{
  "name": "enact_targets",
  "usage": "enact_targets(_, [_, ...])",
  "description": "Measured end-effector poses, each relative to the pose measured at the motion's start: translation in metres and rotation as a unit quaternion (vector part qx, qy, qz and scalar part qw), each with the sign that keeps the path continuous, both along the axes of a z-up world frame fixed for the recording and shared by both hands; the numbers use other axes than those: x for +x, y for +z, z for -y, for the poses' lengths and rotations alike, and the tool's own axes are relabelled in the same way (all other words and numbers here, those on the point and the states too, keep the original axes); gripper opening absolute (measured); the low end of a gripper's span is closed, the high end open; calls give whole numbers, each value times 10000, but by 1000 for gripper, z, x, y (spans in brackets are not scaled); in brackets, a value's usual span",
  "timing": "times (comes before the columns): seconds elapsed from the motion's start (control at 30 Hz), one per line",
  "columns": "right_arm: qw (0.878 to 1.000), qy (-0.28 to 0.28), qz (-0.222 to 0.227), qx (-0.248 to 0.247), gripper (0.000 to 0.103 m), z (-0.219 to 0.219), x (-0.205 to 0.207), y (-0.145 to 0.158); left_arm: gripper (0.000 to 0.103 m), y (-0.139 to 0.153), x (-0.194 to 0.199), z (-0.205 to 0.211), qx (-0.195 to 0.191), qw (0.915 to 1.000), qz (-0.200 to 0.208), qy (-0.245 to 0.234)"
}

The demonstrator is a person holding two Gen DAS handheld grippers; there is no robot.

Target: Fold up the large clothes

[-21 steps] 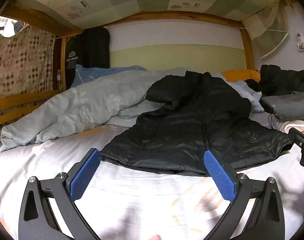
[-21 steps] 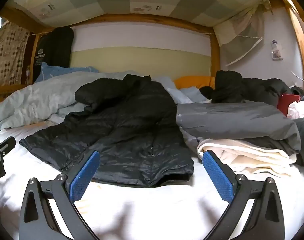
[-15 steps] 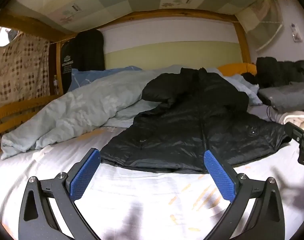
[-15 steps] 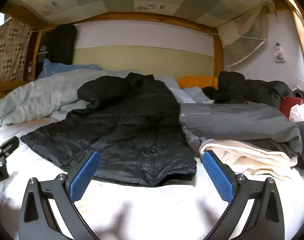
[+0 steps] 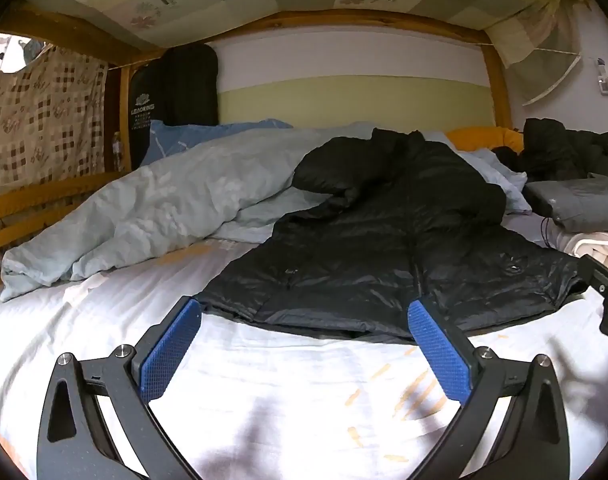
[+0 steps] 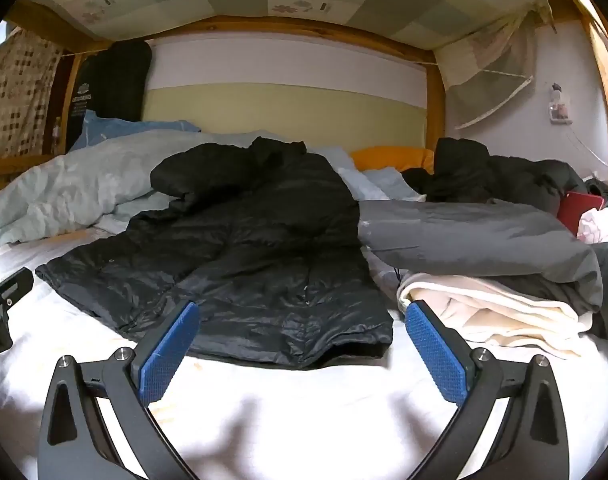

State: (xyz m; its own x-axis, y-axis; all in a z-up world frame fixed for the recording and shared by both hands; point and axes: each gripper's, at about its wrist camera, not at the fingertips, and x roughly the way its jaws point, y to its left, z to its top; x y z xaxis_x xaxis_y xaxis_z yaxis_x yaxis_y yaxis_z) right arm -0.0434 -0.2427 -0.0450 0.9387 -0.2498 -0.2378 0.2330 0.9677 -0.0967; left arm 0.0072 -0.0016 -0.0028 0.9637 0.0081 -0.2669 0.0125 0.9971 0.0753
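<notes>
You've barely started: the black quilted puffer coat (image 5: 388, 248) lies spread flat and unfolded on the white bedsheet (image 5: 264, 392). Your left gripper (image 5: 304, 320) and right gripper (image 6: 302, 322) both hover wide apart, empty, just short of its hem.

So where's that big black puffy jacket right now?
The black jacket lies spread flat mid-bed on the white sheet, just beyond both open hand-held grippers, with the light blue duvet on its left and the folded grey garment on its right.
</notes>
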Motion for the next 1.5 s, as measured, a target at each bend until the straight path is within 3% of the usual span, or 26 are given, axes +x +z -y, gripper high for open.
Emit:
enact_targets(0.13, [9988,-480,108,-56,103,1,-5,-1,103,0,5,0,25,9999,-137,37])
enact_targets(0.37, [9991,-418,9,36,103,7,-2,-1,103,-1,6,9,277,9995,-151,-82])
enact_targets(0.57, [9989,-410,-26,-210,103,-4,2,-2,103,-4,16,3,126,9992,-372,7])
enact_targets(0.77, [9988,-420,35,-262,103,-6,-1,-1,103,-3,9,-9,-196,9996,-193,33])
enact_targets(1.0, [9988,-423,27,-260,103,-5,-2,-2,103,-3,10,-5,-68,9998,-202,43])
enact_targets(1.5, [9980,-416,-146,-457,103,-10,3,-2,103,-7,19,-9,-183,9987,-465,90])
